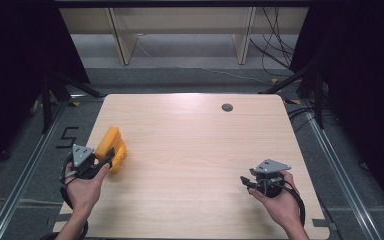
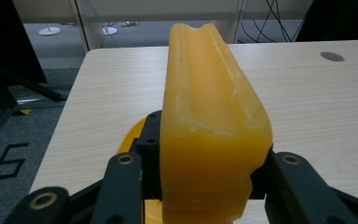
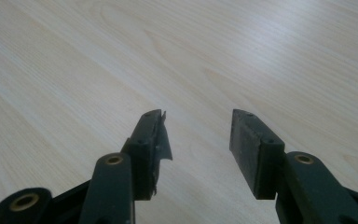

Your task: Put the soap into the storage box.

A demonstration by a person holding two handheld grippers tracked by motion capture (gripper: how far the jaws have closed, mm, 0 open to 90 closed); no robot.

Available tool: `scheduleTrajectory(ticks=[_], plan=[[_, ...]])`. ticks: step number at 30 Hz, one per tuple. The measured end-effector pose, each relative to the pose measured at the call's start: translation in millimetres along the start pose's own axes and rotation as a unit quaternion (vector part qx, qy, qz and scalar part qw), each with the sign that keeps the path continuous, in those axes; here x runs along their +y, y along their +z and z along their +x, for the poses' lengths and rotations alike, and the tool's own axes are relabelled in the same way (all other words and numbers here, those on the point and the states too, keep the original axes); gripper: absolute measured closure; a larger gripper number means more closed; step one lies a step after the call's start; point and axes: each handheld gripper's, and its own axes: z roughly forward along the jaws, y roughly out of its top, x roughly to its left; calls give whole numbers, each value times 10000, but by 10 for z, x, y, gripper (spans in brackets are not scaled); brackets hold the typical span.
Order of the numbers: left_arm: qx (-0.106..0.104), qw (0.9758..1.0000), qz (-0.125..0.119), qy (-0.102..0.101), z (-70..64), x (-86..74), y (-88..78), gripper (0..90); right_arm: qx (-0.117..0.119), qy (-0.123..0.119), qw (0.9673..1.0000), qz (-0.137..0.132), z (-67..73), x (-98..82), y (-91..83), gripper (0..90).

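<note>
A yellow-orange waxy block point(image 1: 111, 146), long with a groove along its top, sits near the left edge of the wooden table point(image 1: 190, 150). My left gripper point(image 1: 109, 159) is shut on its near end. In the left gripper view the block point(image 2: 209, 107) stands tall between the black jaws, whose pads press both of its sides, and my left gripper point(image 2: 209, 161) has a rounded yellow part low behind its left jaw. My right gripper point(image 1: 245, 181) hovers at the table's front right, open, held in a hand. In its own view the right gripper point(image 3: 196, 123) has bare wood between the pads.
A dark round grommet hole point(image 1: 227, 107) lies at the table's back right. Beyond the table are pale shelf legs point(image 1: 122, 40), cables point(image 1: 275, 45) on the floor and black stand legs point(image 1: 55, 90) at both sides. A "5" mark point(image 1: 69, 136) is on the floor at left.
</note>
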Motion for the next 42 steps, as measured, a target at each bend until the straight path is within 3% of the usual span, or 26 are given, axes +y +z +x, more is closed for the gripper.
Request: scheduleTrajectory(ticks=[7, 19, 32, 37, 38, 42], plan=[[207, 9998, 40, -35, 64, -30, 47, 602, -31, -82, 9999, -77, -23, 8, -19, 546], [338, 9994, -2, -119, 97, -66, 107, 603, -40, -110, 9999, -81, -26, 4, -13, 545], [534, 9975, -13, -455, 128, -98, 211, 602, -28, 33, 10000, -23, 0, 0, 3, 543], [558, 9978, 13, -370, 93, -138, 272, 603, -16, -77, 9999, -78, -5, 3, 5, 543], [601, 9975, 51, -370, 90, -139, 273, 603, -14, 89, 10000, -3, 14, 5, -11, 543], [585, 9977, 30, -355, 113, -149, 301, 603, -21, 25, 10000, -9, 1, -2, -8, 543]])
